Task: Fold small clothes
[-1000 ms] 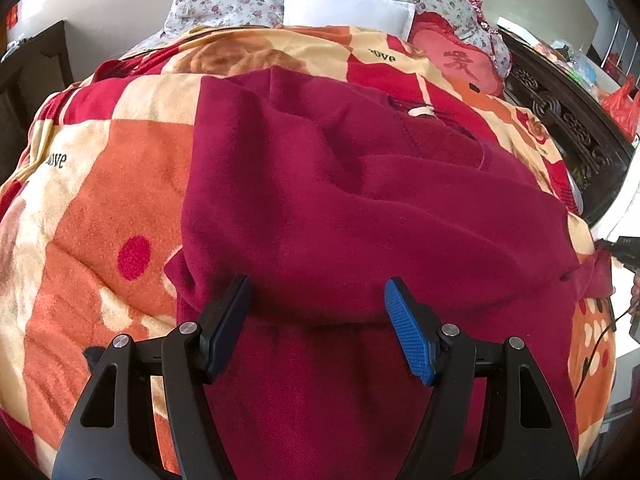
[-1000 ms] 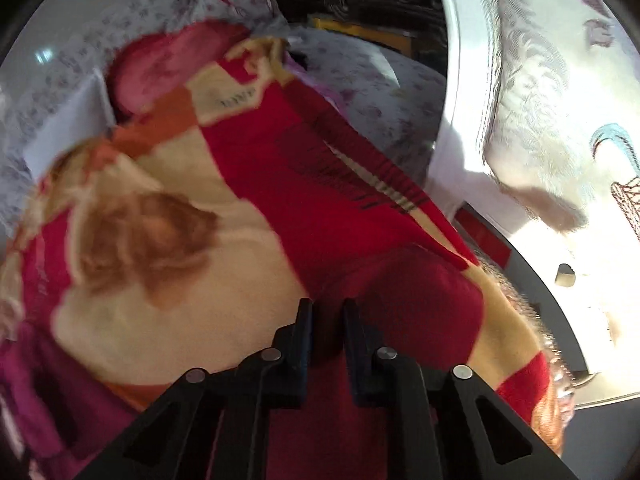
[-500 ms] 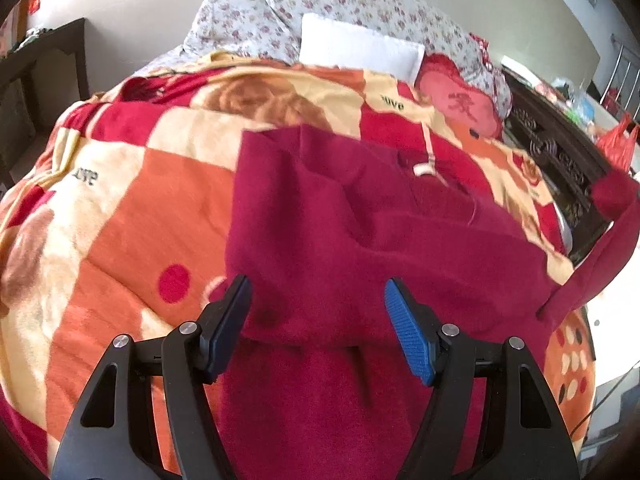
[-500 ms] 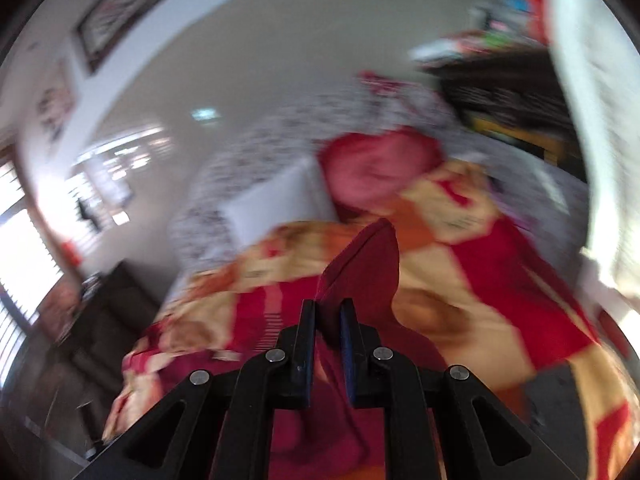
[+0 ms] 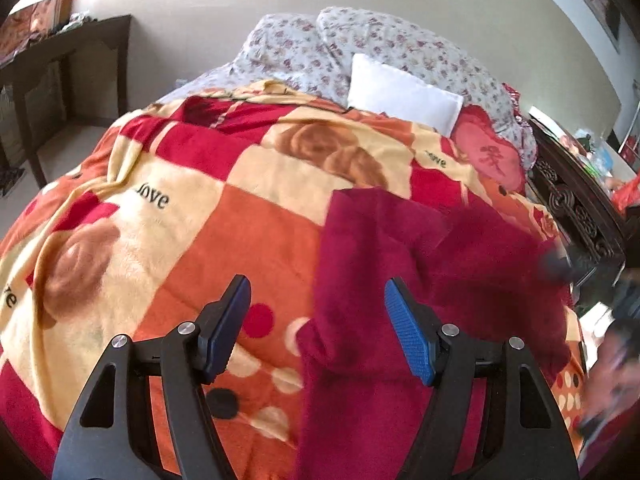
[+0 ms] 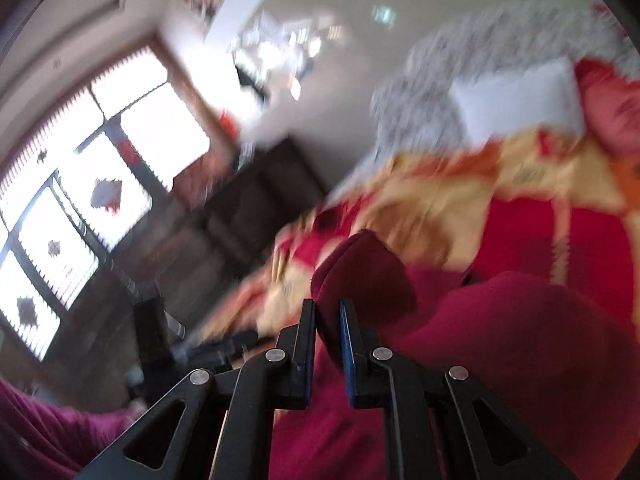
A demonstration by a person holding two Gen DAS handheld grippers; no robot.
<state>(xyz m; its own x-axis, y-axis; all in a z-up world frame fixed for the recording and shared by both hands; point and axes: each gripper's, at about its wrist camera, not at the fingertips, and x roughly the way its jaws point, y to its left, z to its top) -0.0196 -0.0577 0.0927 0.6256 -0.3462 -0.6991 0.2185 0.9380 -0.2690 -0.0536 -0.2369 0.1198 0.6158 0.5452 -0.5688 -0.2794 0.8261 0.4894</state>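
Bed blanket [image 5: 224,184], garment [image 5: 400,280] at right edge

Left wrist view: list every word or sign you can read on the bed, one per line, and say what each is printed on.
"Love" — black script on a cream square of the blanket.
"ove" — a second such word, its first letter unclear, on the blanket's cream patch near the pillows.
"e" — end of a cut-off word at the blanket's left edge.
One red character on the pink cushion; too blurred to read.
Right wrist view: all blurred, nothing readable.
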